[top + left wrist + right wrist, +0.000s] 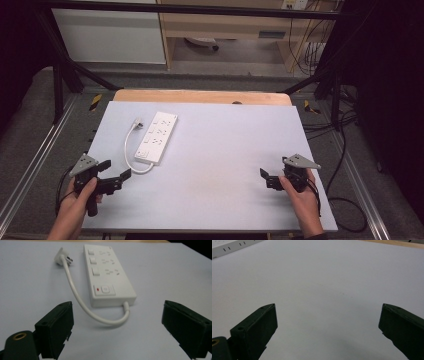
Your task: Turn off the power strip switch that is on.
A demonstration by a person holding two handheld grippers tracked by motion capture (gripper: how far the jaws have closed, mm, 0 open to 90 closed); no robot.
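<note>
A white power strip (156, 137) lies flat on the pale grey table top (225, 150), left of centre and angled towards the far right. Its short white cable (131, 150) loops from the near end round to a plug (138, 121) lying beside the far end. My left gripper (116, 169) is held open just short of the strip's near end, empty. The left gripper view has the strip (107, 275), its cable (75, 292) and its plug (61, 256) ahead of the spread jaws. My right gripper (274, 167) is open and empty at the near right, over bare table (324, 290).
A wooden board edge (200, 96) runs along the table's far side. Black frame posts (59, 85) stand at the far corners. Loose cables (345, 200) lie on the floor to the right. A corner of the strip (229, 247) sits far left of the right gripper.
</note>
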